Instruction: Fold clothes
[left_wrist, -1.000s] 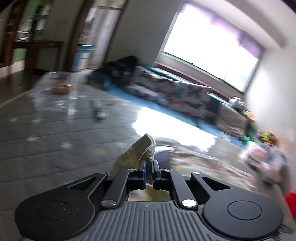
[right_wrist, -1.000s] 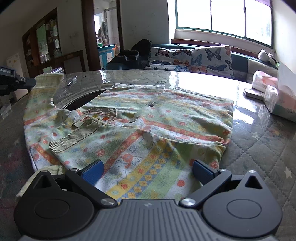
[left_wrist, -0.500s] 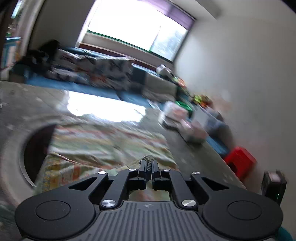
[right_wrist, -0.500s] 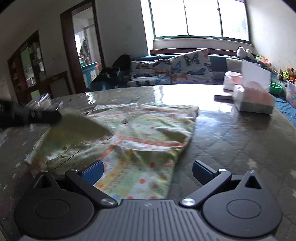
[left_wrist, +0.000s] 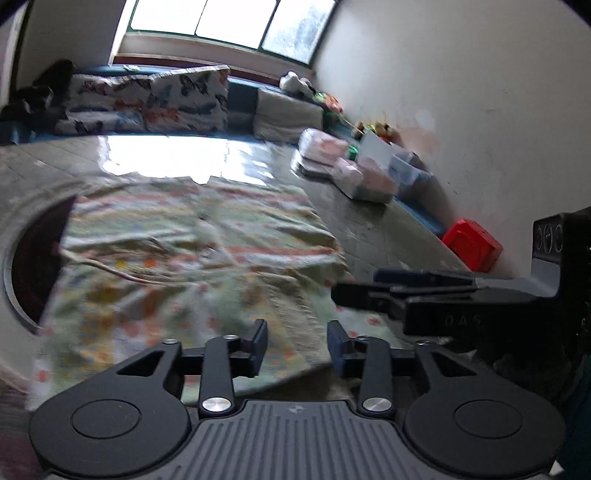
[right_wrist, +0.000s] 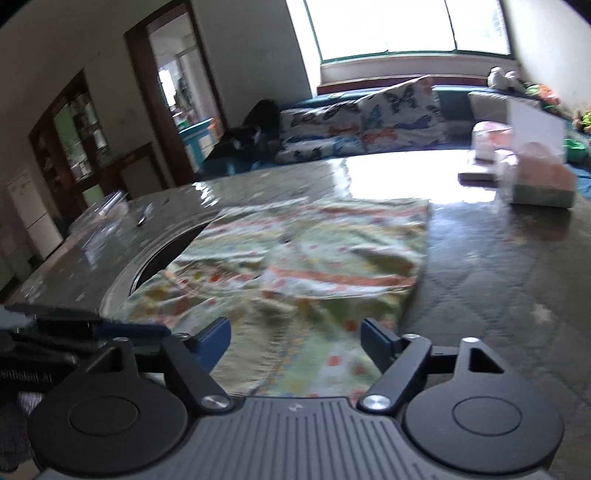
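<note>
We held the left gripper (left_wrist: 297, 345) and right gripper (right_wrist: 295, 341) with jaws apart and empty above the garment (right_wrist: 295, 258), spread on the table (right_wrist: 498, 258) beside tissue packs (right_wrist: 535, 177).

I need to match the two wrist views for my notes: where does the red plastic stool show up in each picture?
Left wrist view: the red plastic stool stands on the floor at the right, against the white wall, beyond the table edge.
Right wrist view: not in it.
Shared landmark: the butterfly-print cushion under the window, upper left in the left view, upper centre-right in the right view.
</note>
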